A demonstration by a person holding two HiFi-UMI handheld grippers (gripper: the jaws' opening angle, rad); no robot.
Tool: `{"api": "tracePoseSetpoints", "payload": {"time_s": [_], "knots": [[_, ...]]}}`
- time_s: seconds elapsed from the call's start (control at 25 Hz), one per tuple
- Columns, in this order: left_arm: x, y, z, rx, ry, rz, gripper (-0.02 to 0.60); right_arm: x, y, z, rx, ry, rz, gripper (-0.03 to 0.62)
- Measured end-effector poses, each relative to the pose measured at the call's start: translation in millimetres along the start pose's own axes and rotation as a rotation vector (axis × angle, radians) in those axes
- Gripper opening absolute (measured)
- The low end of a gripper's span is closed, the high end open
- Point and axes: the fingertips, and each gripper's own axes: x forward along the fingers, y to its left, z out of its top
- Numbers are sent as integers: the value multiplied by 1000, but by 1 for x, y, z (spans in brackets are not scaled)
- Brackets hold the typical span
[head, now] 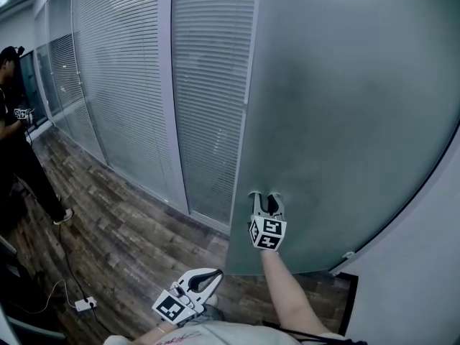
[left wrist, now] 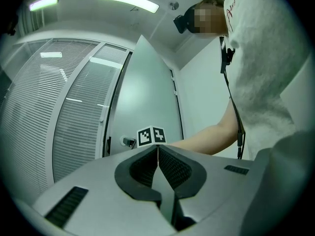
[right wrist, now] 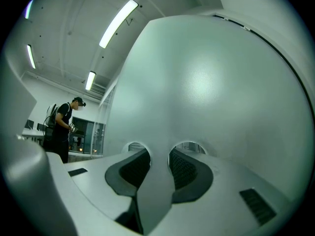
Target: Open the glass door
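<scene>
we are pressing the right gripper (head: 267, 198) tips-first against the frosted glass door (head: 345, 106) straight ahead, jaws apart, gripping nothing. the left gripper (head: 215, 273) is hanging nearer us, clenched empty. the door's upright free edge seems to be lying just left of the right gripper.

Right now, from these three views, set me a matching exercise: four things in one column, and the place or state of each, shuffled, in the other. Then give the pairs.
Things
1. left gripper
2. right gripper
3. person in black
4. white plug block

Places or states
A. lying on the wooden floor
B. jaws apart, tips at the frosted glass door
C. standing at the far left of the head view
D. jaws together, nothing between them

Pairs: 1-D, 2-B, 3-C, 4-A
</scene>
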Motion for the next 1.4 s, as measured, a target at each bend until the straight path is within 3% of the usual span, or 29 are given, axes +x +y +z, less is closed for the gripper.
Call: {"api": "tracePoseSetpoints", "payload": {"time_s": [0.76,1.08,1.4], "knots": [[-29,-52,43,78,-29,94,23,-49,14,4,12,15,84,129],[-46,-63,50,91,-29,93,23,-78,27,7,12,9,112,129],[-61,-90,42,52,-31,72,23,-111,25,8,14,6,169,129]]}}
